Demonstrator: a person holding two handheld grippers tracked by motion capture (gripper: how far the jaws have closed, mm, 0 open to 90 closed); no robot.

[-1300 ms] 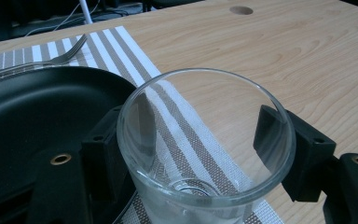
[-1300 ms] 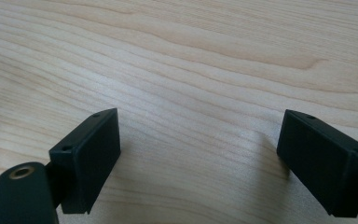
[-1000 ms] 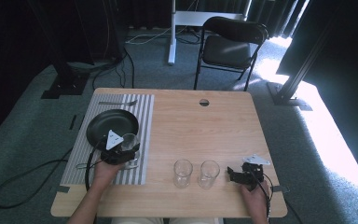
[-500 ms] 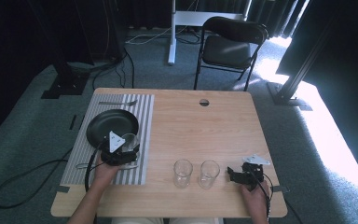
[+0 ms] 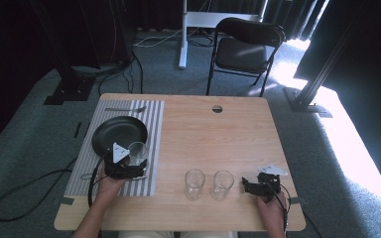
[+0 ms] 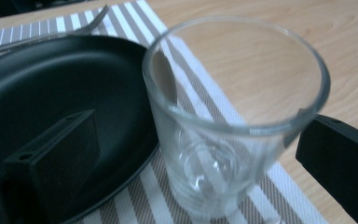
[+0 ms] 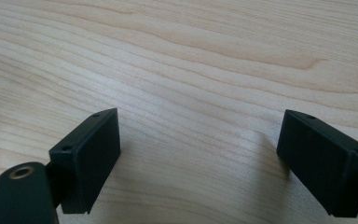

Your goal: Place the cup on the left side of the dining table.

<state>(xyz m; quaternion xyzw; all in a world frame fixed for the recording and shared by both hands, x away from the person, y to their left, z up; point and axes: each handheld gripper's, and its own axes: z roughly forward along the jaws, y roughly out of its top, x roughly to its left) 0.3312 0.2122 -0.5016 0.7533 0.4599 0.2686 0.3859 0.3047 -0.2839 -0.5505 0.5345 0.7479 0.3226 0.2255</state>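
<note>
Left claw (image 6: 200,158) straddles a clear glass (image 6: 228,126) on the striped placemat (image 6: 191,98), jaws wide, not visibly touching it; glass stands upright just beside the black pan (image 6: 51,88). We judge the step is grasping this glass. We should centre the jaws low on the wall, close gently, lift straight so it clears the pan rim. A fork (image 5: 125,109) lies at the mat's far edge. Two more glasses (image 5: 194,183) stand mid-bench (image 5: 213,134). Right claw (image 7: 198,154) rests wide open and empty over bare wood, near the right-hand glass.
</note>
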